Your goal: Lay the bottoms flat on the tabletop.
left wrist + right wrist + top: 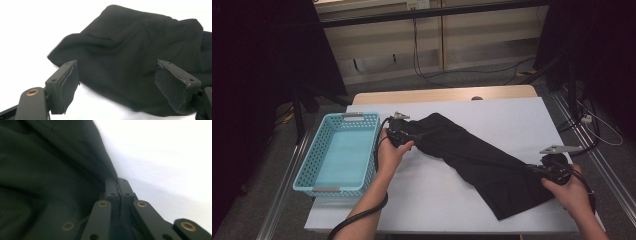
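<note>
Table (472, 205) under a white sheet carries everything, with a light blue basket (337, 155) standing on its left end. Black garment (477, 160) lies spread slantwise across the sheet, from beside the basket down toward the near right corner. Left gripper (401, 131) sits at the cloth's upper left end, jaws spread apart with fabric between them but unpressed. Right gripper (546, 171) is clenched on the garment's lower right edge.

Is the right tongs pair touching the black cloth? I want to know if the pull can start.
Touching. In the right gripper view the right tongs are shut, with the edge of the black cloth pinched between the pads.
</note>
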Demonstrator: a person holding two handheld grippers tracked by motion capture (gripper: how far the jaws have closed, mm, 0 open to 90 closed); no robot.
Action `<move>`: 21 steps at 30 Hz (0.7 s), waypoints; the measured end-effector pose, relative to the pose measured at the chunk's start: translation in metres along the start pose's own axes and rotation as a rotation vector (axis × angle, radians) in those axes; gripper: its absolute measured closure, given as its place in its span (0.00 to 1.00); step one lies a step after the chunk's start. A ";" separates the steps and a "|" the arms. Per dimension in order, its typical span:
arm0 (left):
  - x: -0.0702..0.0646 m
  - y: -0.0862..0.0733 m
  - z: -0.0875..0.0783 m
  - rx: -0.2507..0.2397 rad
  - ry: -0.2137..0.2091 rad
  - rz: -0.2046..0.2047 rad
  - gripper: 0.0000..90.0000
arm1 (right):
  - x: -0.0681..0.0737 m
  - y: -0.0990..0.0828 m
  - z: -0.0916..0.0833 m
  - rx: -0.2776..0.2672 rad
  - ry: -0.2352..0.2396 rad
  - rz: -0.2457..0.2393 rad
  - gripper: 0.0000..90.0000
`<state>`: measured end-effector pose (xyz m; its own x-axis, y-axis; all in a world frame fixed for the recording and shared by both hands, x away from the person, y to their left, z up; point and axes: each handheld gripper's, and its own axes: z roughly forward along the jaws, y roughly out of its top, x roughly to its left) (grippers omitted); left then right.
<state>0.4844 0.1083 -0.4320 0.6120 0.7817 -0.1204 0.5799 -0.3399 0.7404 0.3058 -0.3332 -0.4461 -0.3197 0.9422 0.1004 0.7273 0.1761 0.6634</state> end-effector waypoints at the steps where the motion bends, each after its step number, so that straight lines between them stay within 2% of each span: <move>1: 0.001 0.000 0.000 0.016 -0.002 0.014 0.22 | -0.003 0.000 -0.001 -0.009 -0.006 0.004 0.98; 2: 0.000 -0.001 0.000 0.010 -0.001 0.003 0.22 | -0.006 0.001 -0.003 -0.014 -0.016 0.008 0.98; 4: 0.001 -0.002 0.001 0.024 0.000 0.015 0.22 | -0.007 0.002 -0.002 -0.034 -0.019 0.010 0.97; 5: 0.001 -0.002 0.002 0.015 0.001 -0.001 0.22 | -0.006 0.003 -0.001 -0.044 -0.015 0.002 0.92; 6: 0.002 -0.003 0.002 0.023 0.000 0.002 0.22 | -0.004 0.004 0.001 -0.055 -0.016 -0.008 0.83; 9: 0.002 -0.004 0.004 0.030 0.003 -0.001 0.21 | 0.005 0.008 0.006 -0.060 -0.005 -0.009 0.65; 12: 0.002 -0.005 0.006 0.039 0.003 0.006 0.20 | 0.018 0.015 0.012 -0.084 0.023 -0.043 0.54; 13: 0.002 -0.005 0.006 0.047 -0.003 -0.004 0.20 | 0.022 0.017 0.013 -0.094 0.032 -0.055 0.51; 17: 0.002 -0.006 0.006 0.045 0.023 -0.012 0.21 | 0.039 0.023 0.016 -0.113 0.056 -0.080 0.42; 19: 0.003 -0.007 0.008 0.034 0.024 -0.026 0.22 | 0.046 0.024 0.017 -0.119 0.073 -0.095 0.41; 21: 0.003 -0.008 0.009 0.027 0.047 -0.010 0.24 | 0.053 0.024 0.020 -0.117 0.091 -0.113 0.41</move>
<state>0.4867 0.1084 -0.4442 0.5806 0.8086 -0.0955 0.6003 -0.3459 0.7211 0.3187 -0.2733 -0.4397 -0.4525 0.8878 0.0837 0.6097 0.2395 0.7556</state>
